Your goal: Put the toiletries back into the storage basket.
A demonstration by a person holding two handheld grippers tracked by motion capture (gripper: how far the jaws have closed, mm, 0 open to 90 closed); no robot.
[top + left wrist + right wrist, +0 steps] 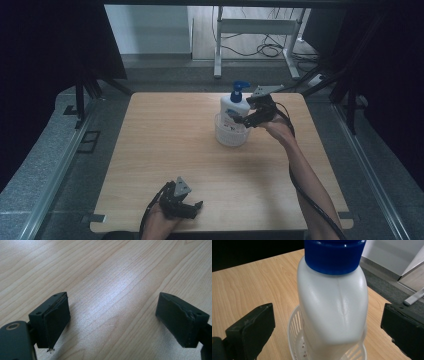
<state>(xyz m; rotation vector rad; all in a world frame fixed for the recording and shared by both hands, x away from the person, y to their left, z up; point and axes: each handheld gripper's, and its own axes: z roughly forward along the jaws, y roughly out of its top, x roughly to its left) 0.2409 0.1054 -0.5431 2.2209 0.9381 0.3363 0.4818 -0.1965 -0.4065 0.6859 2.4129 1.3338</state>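
Observation:
A white pump bottle [232, 108] with a blue cap stands upright inside a small white slotted basket [227, 136] near the table's far middle. My right gripper [246, 113] is just to the right of the bottle. In the right gripper view the bottle [333, 305] stands between the wide-apart jaws, and neither pad [253, 326] touches it; the basket rim [293, 322] shows below. My left gripper [194, 207] rests near the front edge of the table, open, with bare wood between its pads [56, 317].
The light wooden table [165, 150] has free surface around the basket. Grey floor and rails surround the table; a metal stand and cables sit behind the far edge.

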